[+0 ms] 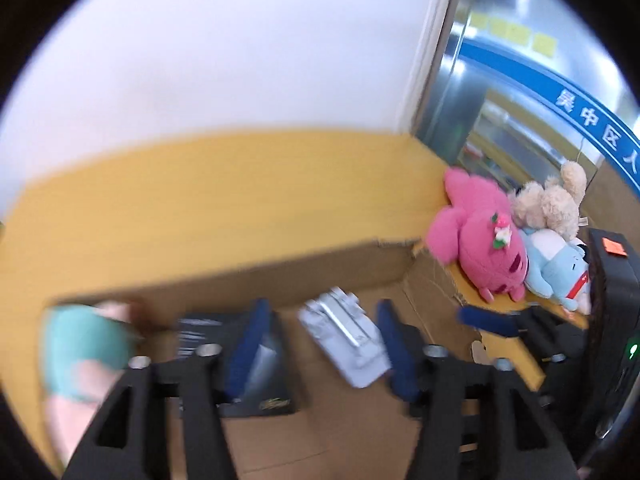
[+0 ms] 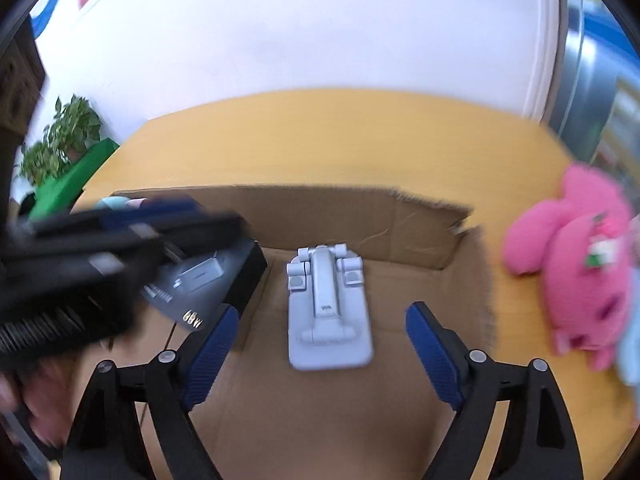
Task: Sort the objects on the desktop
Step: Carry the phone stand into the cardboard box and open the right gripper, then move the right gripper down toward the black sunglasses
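- Our right gripper (image 2: 320,344) is spread wide with nothing in it. It hangs over the open brown cardboard box (image 2: 360,216).
- Our left gripper (image 1: 320,340) is spread wide and empty too, over the same box.
- In the box we see the flat grey folding plastic stand (image 2: 326,308) and the black printed carton (image 2: 218,280) beside it. We think those two are sorted.
- Further off, on the yellow wooden desk (image 2: 320,140), the pink plush toy (image 1: 486,240), the beige plush bear (image 1: 550,204) and the pale blue plush toy (image 1: 560,268) lie outside the box. They look left to do.
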Tool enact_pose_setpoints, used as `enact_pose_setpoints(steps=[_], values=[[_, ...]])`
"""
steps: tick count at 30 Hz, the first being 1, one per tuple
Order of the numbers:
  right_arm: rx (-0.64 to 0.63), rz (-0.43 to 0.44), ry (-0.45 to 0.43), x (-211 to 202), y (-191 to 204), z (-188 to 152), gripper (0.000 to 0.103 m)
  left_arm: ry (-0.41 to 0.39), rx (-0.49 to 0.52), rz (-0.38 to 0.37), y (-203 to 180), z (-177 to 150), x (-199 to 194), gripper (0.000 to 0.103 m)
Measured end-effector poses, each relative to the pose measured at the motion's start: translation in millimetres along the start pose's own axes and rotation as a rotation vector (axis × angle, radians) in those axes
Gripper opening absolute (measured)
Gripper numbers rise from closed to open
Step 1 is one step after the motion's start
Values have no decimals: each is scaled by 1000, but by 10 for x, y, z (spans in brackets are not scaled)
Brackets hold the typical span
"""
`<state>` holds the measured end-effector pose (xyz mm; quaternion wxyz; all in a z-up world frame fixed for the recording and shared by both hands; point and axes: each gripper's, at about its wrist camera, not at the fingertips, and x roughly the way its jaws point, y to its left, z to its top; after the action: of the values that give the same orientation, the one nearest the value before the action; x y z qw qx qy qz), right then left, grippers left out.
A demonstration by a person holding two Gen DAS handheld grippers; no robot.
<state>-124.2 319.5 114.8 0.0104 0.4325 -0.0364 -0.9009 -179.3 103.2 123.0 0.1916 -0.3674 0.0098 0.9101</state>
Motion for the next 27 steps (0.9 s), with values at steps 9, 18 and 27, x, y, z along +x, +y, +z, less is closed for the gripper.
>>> enact_pose_setpoints(steps=[9, 18, 27], values=[[-63, -17, -221, -1399, 293, -503, 103, -226, 63, 128, -47, -593, -1451, 82], [-75, 0, -211, -1701, 440, -1040, 103, -217, 37, 176, -172, -1216, -1853, 82], [-58, 55, -151, -1796, 17, -1607, 103, -188, 20, 153, -240, -1606, -1911, 82]])
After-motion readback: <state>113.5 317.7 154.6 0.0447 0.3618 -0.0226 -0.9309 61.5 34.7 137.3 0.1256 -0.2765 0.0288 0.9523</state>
